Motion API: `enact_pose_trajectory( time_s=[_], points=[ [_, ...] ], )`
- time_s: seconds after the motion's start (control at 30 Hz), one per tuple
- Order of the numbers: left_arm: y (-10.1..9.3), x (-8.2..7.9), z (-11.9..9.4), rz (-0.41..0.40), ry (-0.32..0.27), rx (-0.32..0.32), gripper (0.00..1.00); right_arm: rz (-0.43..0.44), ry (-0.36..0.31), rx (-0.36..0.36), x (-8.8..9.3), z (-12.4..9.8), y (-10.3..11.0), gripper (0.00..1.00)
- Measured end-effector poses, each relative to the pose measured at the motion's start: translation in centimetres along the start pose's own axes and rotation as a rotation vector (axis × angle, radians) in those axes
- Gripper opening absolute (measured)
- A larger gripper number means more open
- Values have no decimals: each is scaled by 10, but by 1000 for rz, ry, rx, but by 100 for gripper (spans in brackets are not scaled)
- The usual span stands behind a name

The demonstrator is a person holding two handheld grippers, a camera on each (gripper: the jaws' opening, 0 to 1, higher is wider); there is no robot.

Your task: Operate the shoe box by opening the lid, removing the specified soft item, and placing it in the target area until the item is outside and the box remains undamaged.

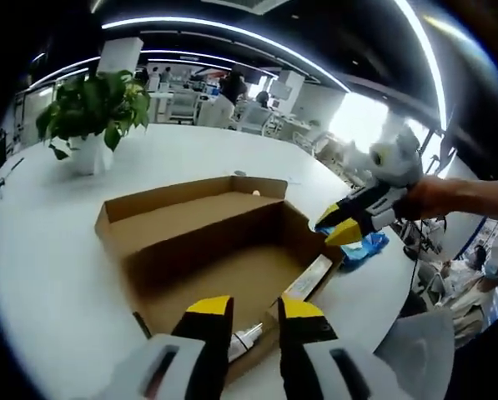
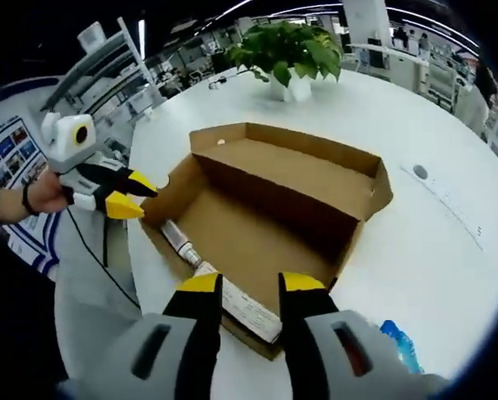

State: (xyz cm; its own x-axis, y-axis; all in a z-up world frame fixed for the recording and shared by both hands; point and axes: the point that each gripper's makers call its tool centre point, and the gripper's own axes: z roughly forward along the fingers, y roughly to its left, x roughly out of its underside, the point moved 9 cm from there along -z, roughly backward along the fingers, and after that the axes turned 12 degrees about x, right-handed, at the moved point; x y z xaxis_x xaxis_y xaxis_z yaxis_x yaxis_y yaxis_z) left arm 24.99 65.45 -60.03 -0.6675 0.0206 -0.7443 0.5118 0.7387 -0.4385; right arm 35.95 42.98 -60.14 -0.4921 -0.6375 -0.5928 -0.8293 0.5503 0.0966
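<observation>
Cardboard shoe box (image 1: pixel 223 250) lying open, potted plant (image 1: pixel 94 112) behind, both grippers' jaws apart, empty

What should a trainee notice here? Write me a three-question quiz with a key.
1. True or false: the shoe box has its lid shut.
2. Where does the blue soft item lie? A: inside the box. B: on the table beside the box. C: clamped between jaws.
3. What stands on the table beyond the box?

Key:
1. False, the lid is folded open.
2. B.
3. A potted plant.
</observation>
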Motion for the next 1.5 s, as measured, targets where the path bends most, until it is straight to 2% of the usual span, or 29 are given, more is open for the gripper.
enact_pose_trajectory(
  time_s=[0.2,0.33,0.47,0.57,0.73,0.93,1.03,1.13,1.2,1.3,1.4,1.5],
  points=[
    [-7,1,-8,17,-8,-3,26,-179,92,-34,1,10,-1,33],
    [-12,0,-11,30,-16,4,29,-347,186,-65,7,22,4,38],
    [-16,0,-14,62,-6,10,33,-430,240,-90,12,34,2,39],
    [-19,2,-17,60,-6,24,38,-425,237,-104,9,40,3,37],
    [-20,6,-18,114,34,22,40,-554,256,-144,6,45,9,35],
    [-19,1,-20,109,27,21,41,-634,265,-173,1,51,8,36],
    [-18,-1,-20,118,28,20,41,-661,281,-189,2,56,13,41],
    [-18,-4,-21,117,21,19,41,-734,295,-211,3,59,21,42],
    [-17,-5,-21,119,19,17,41,-756,280,-177,-1,60,19,46],
    [-17,-5,-22,120,18,16,40,-740,277,-152,-2,60,15,51],
    [-16,-4,-23,116,17,14,40,-747,274,-139,-3,59,13,51],
    [-16,-3,-25,113,15,14,39,-770,276,-153,-2,58,18,46]
  ],
)
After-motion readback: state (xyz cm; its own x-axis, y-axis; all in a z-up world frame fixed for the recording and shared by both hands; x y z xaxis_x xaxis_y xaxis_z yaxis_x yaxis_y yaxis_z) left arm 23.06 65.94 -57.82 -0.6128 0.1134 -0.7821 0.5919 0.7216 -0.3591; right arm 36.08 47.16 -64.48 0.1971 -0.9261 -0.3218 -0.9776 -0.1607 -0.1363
